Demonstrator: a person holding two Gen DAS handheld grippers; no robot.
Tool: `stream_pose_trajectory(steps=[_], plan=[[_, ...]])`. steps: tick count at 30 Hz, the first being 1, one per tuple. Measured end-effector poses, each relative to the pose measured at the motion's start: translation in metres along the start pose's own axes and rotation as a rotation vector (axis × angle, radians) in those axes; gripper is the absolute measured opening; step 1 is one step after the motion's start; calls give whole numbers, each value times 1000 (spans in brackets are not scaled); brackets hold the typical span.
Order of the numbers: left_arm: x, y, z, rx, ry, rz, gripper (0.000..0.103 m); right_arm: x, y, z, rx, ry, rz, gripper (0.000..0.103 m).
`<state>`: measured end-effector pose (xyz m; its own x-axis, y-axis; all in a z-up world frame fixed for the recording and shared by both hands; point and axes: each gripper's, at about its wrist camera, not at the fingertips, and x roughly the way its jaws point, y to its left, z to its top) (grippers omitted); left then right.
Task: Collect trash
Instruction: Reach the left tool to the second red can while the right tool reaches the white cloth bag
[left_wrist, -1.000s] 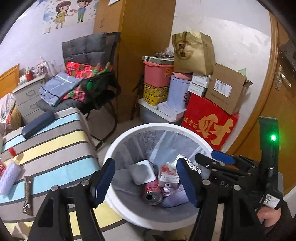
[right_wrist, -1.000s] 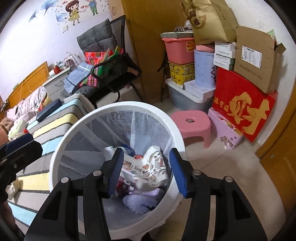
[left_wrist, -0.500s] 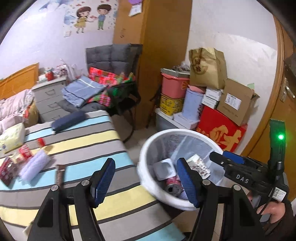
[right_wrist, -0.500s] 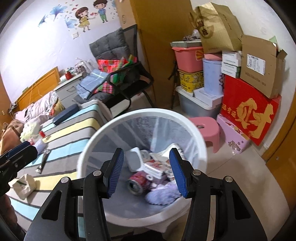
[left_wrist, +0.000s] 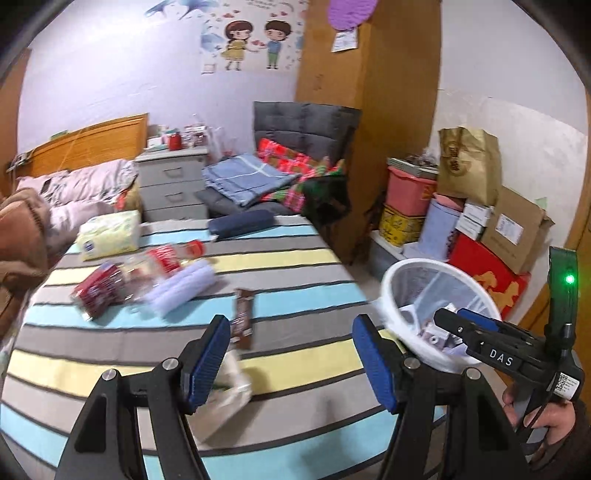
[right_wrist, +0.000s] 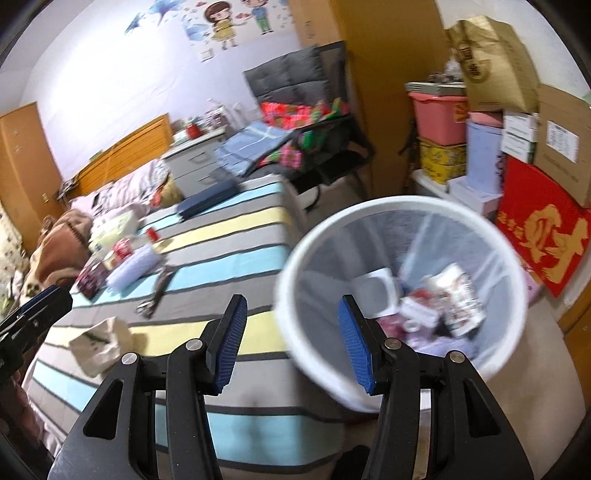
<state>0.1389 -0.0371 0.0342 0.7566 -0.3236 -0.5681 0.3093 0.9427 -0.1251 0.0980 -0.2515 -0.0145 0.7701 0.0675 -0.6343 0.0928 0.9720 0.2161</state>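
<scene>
Over the striped bed, between drops: both my grippers are empty, next pickup not yet begun.
On the bed (left_wrist: 295, 258) at far left lie the leftover bits: red packet (left_wrist: 96, 290), clear bottle with red label (left_wrist: 162, 260), pale ribbed wrapper (left_wrist: 184, 286), then brown snack wrapper (left_wrist: 243, 319). A crumpled pale bag (left_wrist: 229, 387) sits just beside my left gripper (left_wrist: 288, 363), whose jaws are roughly half open with nothing held. Right of that, my right gripper (right_wrist: 291, 341) has jaws parted wide, also holding nothing, over the bed edge. Furthest right is the white bin (right_wrist: 402, 206), already holding trash. Next, I reckon, I lower the left gripper onto the crumpled bag or the brown wrapper, close, and carry it to the bin; thin, flat pieces may slip.
</scene>
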Motion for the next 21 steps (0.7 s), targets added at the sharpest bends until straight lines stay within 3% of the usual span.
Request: stream_pose_trajectory(steps=[18,21], plan=[[-39,128,-38,-165,17,183,69,25,120,-39,-152,85,193,53],[-40,144,-43,-183,24,205,69,27,137,-46,-158,96,229,59]])
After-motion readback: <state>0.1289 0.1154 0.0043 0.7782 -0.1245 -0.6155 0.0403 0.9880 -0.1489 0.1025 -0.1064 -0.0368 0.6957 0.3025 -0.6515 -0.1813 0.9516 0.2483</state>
